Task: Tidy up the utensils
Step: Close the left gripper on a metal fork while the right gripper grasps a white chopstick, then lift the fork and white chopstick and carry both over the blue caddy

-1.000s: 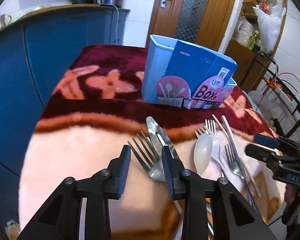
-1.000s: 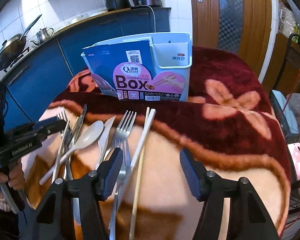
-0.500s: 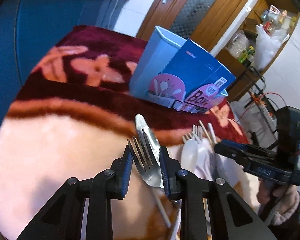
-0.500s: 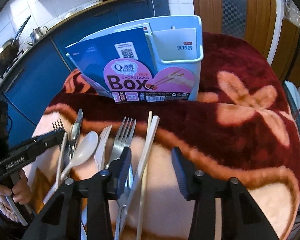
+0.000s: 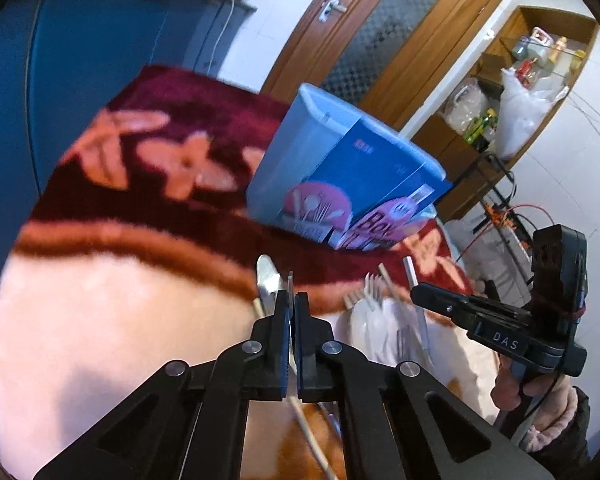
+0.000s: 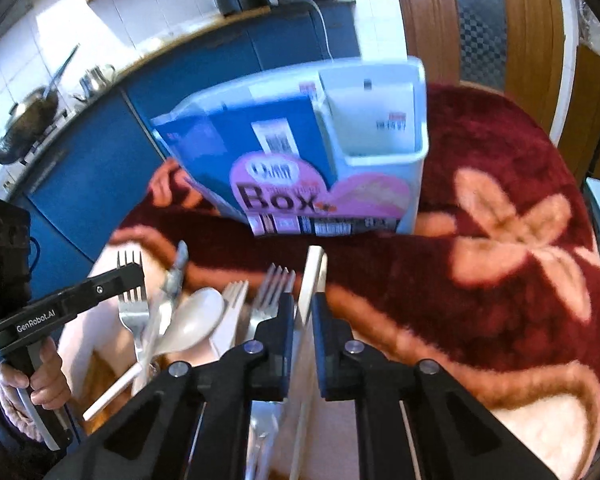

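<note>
Grip stage: I clamp left gripper on a fork, right gripper on chopsticks, both closing just now, aimed toward the box upper centre.

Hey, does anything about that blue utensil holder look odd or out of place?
Yes. The utensil holder still has its blue cardboard packaging sleeve stuck in it, filling the large compartment; only the small compartment looks free.

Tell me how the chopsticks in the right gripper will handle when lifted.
The chopsticks look stiff and light, so probably no sag. Being long and pinched near the middle by the right gripper, whose jaws have just been closing, they may pivot or slip apart.
</note>
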A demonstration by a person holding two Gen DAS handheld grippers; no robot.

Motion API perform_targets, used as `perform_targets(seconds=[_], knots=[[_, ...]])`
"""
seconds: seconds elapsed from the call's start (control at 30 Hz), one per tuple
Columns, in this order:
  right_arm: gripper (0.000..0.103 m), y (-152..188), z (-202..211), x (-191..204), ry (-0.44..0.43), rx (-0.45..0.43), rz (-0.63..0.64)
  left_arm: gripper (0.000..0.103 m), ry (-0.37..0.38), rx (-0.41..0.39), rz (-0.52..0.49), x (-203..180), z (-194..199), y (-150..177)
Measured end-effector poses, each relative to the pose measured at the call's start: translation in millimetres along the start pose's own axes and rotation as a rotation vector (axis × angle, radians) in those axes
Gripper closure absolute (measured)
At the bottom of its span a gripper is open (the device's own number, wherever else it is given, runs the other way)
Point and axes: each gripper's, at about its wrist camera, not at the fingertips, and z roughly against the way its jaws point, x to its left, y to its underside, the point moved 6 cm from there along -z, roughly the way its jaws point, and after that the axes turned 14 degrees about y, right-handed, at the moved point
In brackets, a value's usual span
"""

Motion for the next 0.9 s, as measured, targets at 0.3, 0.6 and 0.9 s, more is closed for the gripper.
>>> perform_targets(seconds=[0.3, 0.6, 0.9], knots=[[0.095, -21.4, 52.4, -2.0, 0.032, -0.225, -0.009, 0.102, -0.119, -0.166, -0.189, -41.5, 39.8, -30.6], [0.095, -29.8, 91.2, -4.9, 0.059, -0.382, -0.032, 0.101, -0.187, -0.318, -0.294, -73.6, 86.2, -63.4], [0.095, -35.4, 109.7, -4.7, 0.060, -0.451, -0.038, 0.101, -0.258, -0.453, -0.343, -102.9, 123.3, -120.7]])
